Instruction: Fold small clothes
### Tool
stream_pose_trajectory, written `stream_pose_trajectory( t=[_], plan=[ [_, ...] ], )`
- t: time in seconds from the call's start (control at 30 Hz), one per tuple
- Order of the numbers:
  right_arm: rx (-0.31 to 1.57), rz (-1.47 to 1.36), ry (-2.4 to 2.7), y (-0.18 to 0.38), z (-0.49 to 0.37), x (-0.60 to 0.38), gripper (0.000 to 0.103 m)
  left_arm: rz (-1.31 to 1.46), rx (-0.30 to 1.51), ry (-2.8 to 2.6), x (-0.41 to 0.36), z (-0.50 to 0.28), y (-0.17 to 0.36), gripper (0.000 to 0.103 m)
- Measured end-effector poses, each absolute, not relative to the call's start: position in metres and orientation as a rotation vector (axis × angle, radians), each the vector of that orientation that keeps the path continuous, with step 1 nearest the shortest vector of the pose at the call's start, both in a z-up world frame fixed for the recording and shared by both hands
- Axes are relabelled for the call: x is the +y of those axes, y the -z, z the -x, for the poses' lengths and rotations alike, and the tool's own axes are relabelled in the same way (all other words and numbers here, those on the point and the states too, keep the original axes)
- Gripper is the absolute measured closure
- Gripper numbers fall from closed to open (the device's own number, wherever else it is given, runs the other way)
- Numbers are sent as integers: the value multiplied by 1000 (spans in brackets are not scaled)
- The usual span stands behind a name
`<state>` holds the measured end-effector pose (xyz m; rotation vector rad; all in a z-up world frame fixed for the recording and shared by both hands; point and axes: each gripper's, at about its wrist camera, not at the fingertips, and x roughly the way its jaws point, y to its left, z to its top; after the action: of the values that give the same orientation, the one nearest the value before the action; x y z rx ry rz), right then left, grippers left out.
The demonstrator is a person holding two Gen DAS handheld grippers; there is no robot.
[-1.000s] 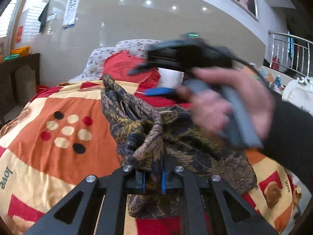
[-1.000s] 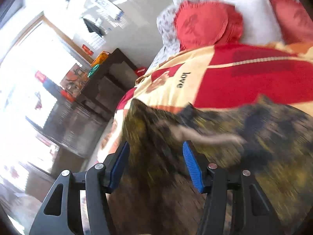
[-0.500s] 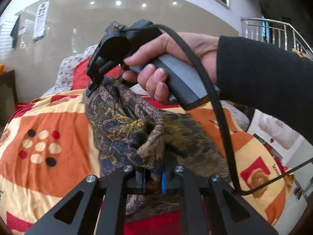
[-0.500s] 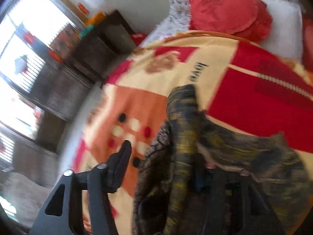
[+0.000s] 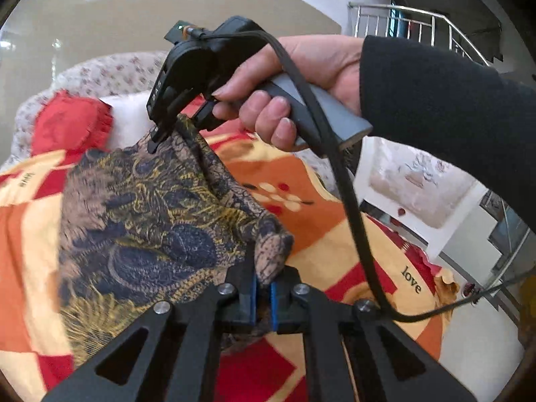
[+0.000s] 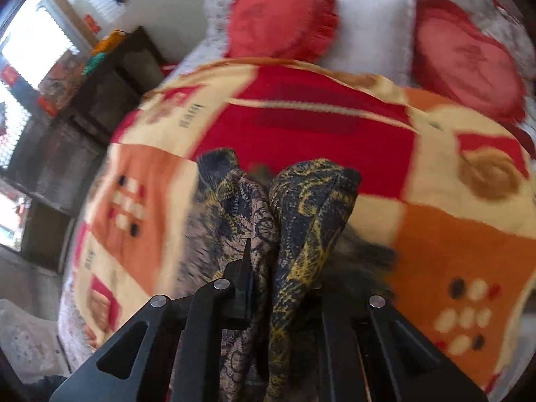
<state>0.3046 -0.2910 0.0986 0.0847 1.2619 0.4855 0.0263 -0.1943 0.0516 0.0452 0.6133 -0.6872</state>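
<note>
A dark patterned garment (image 5: 144, 221) in navy, gold and tan hangs stretched between my two grippers above the bed. My left gripper (image 5: 263, 296) is shut on one bunched edge of it. My right gripper (image 5: 167, 130) shows in the left wrist view, held by a hand in a black sleeve, pinching the garment's far upper edge. In the right wrist view the right gripper (image 6: 278, 288) is shut on gathered folds of the garment (image 6: 301, 207), which hide its right finger.
An orange, red and cream patchwork blanket (image 5: 318, 251) covers the bed below. Red round cushions (image 6: 284, 23) and a white pillow (image 6: 372, 23) lie at the headboard. A dark wooden cabinet (image 6: 83, 107) stands beside the bed. A cable (image 5: 351, 201) trails from the right gripper.
My right gripper closed on the garment's far edge and lifted it. Both grippers raised the garment, which now hangs spread between them instead of lying bunched.
</note>
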Motion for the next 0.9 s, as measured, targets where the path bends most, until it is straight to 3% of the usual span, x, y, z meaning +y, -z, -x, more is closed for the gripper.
stream_pose_trajectory(
  t=[0.27, 0.3, 0.43, 0.57, 0.6, 0.63, 0.67, 0.7, 0.83, 0.9],
  plan=[
    [1317, -278, -420, -14, -312, -325, 93, -109, 769, 698, -218, -34, -7, 92],
    [1311, -317, -415, -9, -310, -327, 91, -106, 781, 713, -214, -31, -6, 87],
    [1211, -596, -432, -15, -295, -366, 90, -89, 788, 728, -185, -17, -19, 84],
    [1063, -654, -367, -48, -258, -404, 85, -43, 651, 579, -135, -28, -57, 54],
    [1037, -607, -361, -56, -248, -403, 84, -34, 640, 536, -128, -34, -60, 53],
    [1009, -520, -386, -66, -231, -394, 84, -22, 651, 474, -119, -47, -58, 54],
    [999, -456, -412, -71, -219, -384, 85, 0, 710, 417, -109, -63, -47, 72],
    [985, -360, -442, -76, -200, -367, 85, 24, 768, 387, -103, -76, -35, 97],
    [941, -60, -482, -61, -133, -306, 103, 45, 964, 360, -96, -90, 20, 102],
    [964, 44, -444, -34, -113, -288, 103, 7, 944, 364, -100, -81, 28, 101]
  ],
)
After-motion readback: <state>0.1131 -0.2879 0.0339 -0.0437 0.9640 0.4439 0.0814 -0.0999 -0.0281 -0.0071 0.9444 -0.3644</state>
